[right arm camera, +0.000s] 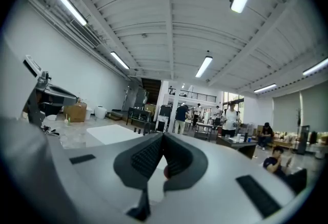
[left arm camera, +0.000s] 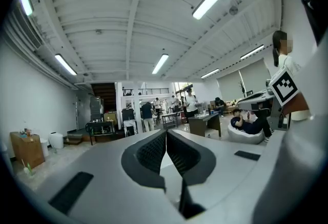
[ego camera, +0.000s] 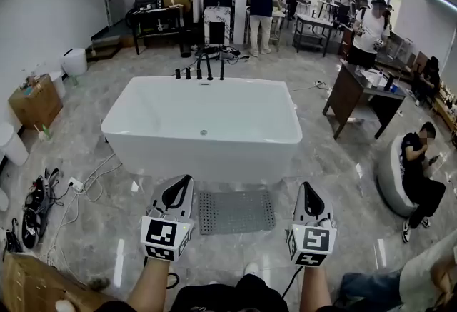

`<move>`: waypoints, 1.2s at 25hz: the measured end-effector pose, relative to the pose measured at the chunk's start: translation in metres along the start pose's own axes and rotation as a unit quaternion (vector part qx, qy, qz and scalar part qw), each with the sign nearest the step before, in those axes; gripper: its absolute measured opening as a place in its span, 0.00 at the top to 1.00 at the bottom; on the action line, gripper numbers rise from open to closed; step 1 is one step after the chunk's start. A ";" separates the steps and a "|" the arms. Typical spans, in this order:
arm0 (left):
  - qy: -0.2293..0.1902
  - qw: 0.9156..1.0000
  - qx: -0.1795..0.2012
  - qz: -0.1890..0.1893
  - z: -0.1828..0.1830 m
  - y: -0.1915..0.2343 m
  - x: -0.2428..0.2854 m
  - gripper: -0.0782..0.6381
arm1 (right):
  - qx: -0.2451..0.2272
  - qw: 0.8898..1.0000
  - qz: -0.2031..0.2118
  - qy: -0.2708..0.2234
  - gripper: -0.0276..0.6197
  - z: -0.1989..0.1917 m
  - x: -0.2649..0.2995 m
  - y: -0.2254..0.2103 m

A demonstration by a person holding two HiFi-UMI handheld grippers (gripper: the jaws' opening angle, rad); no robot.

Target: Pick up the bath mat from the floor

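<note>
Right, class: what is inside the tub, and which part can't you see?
The tub looks empty: a bare white inside with one small round fitting. Its near inner wall is hidden by the near rim.

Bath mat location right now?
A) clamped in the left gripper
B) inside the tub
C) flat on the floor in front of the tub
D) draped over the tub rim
C: the grey bath mat lies flat on the floor in front of the bathtub, between the left gripper and right gripper, both shut and empty.
</note>
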State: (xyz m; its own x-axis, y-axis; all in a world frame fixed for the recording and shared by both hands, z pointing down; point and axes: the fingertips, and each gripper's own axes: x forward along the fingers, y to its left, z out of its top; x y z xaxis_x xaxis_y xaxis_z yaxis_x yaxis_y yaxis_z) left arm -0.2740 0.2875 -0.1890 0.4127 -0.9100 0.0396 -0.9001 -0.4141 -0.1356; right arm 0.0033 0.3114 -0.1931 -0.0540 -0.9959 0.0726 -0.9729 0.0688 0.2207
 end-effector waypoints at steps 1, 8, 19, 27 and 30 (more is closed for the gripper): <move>0.002 1.000 0.000 -0.001 -0.002 0.000 0.001 0.87 | 0.003 1.000 0.000 -0.002 0.92 0.000 -0.001 -0.001; 0.019 1.000 0.001 -0.010 -0.023 -0.003 0.022 0.87 | 0.013 1.000 0.000 0.010 0.92 -0.020 0.011 -0.012; 0.084 0.996 0.001 -0.007 -0.076 -0.006 0.118 0.87 | 0.036 0.996 0.016 0.081 0.92 -0.097 0.109 -0.057; 0.135 0.991 -0.006 0.023 -0.113 -0.007 0.221 0.87 | 0.034 0.989 0.053 0.131 0.92 -0.154 0.220 -0.113; 0.156 0.987 -0.009 0.027 -0.131 -0.006 0.239 0.87 | 0.033 0.985 0.061 0.160 0.92 -0.177 0.250 -0.126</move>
State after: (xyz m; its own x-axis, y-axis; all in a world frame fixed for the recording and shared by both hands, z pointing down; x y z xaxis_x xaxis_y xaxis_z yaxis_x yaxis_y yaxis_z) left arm -0.1881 0.0695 -0.0495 0.3044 -0.8913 0.3361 -0.9229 -0.3633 -0.1276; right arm 0.1526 0.0640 -0.0307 -0.1071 -0.9102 0.4001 -0.9766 0.1718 0.1294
